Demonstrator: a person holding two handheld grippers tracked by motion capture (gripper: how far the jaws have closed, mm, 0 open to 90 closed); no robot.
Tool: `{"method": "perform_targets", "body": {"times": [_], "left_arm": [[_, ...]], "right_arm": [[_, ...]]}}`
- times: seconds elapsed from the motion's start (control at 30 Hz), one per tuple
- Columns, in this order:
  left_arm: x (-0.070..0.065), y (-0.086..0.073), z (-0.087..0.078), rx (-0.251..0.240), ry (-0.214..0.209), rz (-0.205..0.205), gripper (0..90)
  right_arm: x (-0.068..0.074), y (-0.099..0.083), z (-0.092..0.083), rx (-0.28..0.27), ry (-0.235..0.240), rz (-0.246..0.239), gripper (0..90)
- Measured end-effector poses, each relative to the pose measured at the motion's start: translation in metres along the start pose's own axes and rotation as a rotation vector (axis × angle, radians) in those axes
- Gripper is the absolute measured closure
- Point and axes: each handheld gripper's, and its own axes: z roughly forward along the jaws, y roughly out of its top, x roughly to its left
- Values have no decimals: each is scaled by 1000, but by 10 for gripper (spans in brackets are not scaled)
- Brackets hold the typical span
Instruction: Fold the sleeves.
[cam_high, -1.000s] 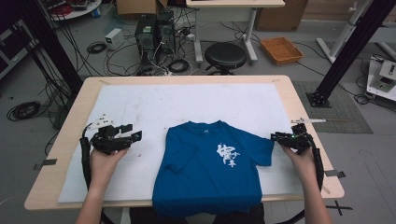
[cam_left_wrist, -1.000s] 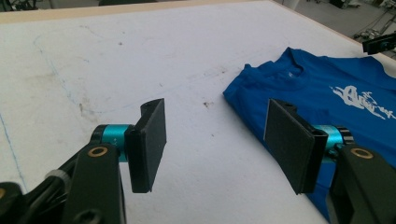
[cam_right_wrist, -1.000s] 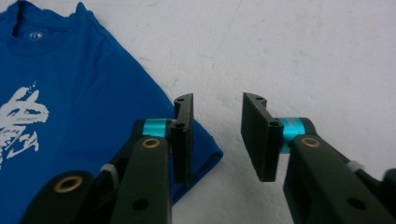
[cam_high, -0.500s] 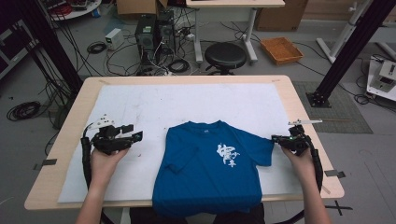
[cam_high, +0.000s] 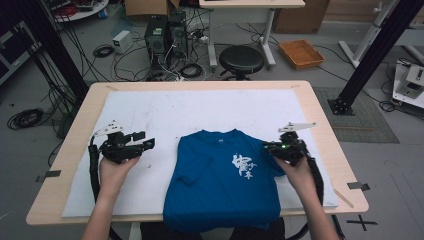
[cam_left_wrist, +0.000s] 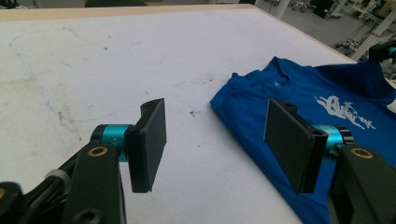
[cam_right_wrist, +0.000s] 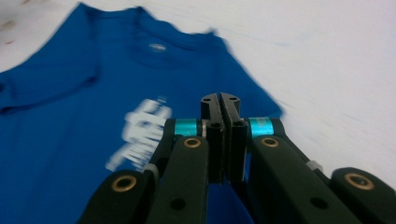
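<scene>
On the wooden table (cam_high: 320, 107) lies a white sheet (cam_high: 200, 112), and on this sheet a blue T-shirt (cam_high: 220, 192) is spread flat near the person's edge, with the collar pointing away from the person. It has a white print (cam_high: 243, 166) on the chest, and its lower hem hangs a little over the front edge of the table. One sleeve, on the left side in the high view, is folded in over the body of the shirt.

The left gripper (cam_high: 145, 141) is held in the left hand (cam_high: 116, 170) above the white sheet, beside the shirt and apart from it. Its jaws stand wide apart with nothing between them; in the left gripper view (cam_left_wrist: 215, 140) the bare sheet and the shirt's edge show through the gap.

The right gripper (cam_high: 270, 147) is held in the right hand (cam_high: 295, 170) at the shirt's other sleeve. In the right gripper view (cam_right_wrist: 221, 100) its jaws are pressed together, pad against pad, above the blue cloth; I cannot tell if any cloth is caught between them.
</scene>
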Motion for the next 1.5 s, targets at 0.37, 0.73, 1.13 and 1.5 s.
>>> {"method": "perform_targets", "body": {"times": [0.37,0.73,1.13,1.5], "left_arm": [[-5,1,4,4,-28,11,390],[-8,0,7,11,-31,21,390],[-13,-1,11,19,-34,34,390],[-11,-4,10,-150,-134,27,390]], "right_arm": [[63,33,43,15,-3,-98,729],[15,-13,12,-11,45,-25,712],[42,-31,29,120,133,-205,734],[-12,7,-16,-209,48,-11,514]]}}
